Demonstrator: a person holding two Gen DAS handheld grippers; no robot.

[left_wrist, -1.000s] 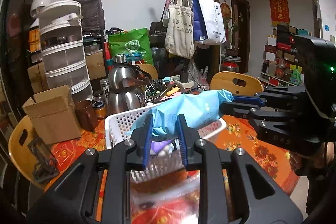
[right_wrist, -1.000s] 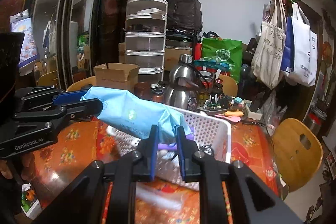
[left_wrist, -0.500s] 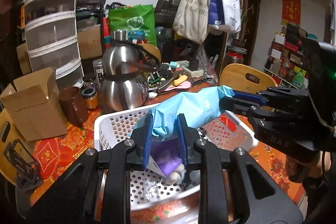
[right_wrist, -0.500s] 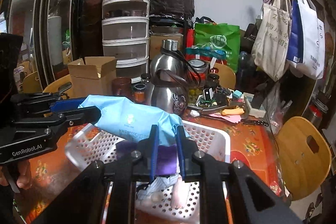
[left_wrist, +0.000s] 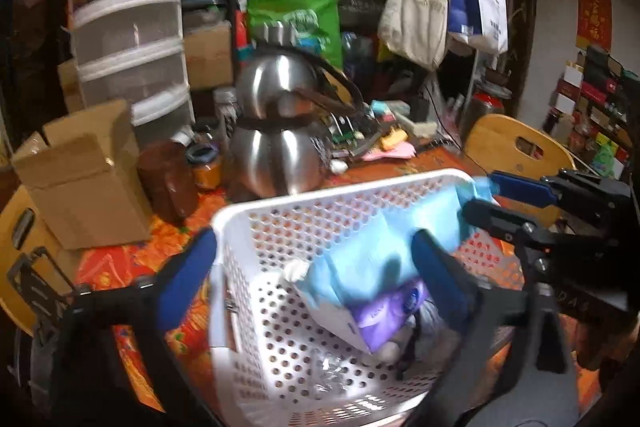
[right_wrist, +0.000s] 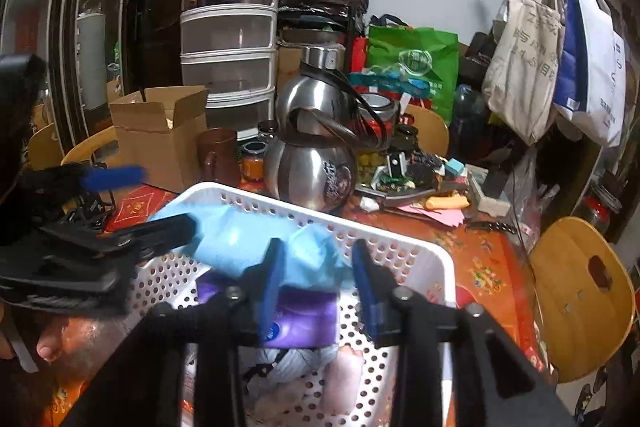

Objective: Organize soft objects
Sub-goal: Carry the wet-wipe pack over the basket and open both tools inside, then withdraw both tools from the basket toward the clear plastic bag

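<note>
Release step in hand. The left gripper (left_wrist: 310, 267) is opening, jaws wide and clear of the light blue pack (left_wrist: 384, 255) between them. The right gripper (right_wrist: 316, 281) is also opening around it. The pack lies in the white basket (left_wrist: 256, 223) below. Next, likely: withdraw both upward.

— What sort of place is this?
— A lived-in home, a cluttered dining corner. Ahead of the tool, steel kettles (right_wrist: 310, 171) stand on a table with a red floral cloth (right_wrist: 480, 259).
— Anything else?
— Tote bags (right_wrist: 524, 67) hang from a coat rack up to the right, stacked plastic drawers (right_wrist: 228, 39) stand behind, and a wooden chair (right_wrist: 580, 291) sits right.
</note>
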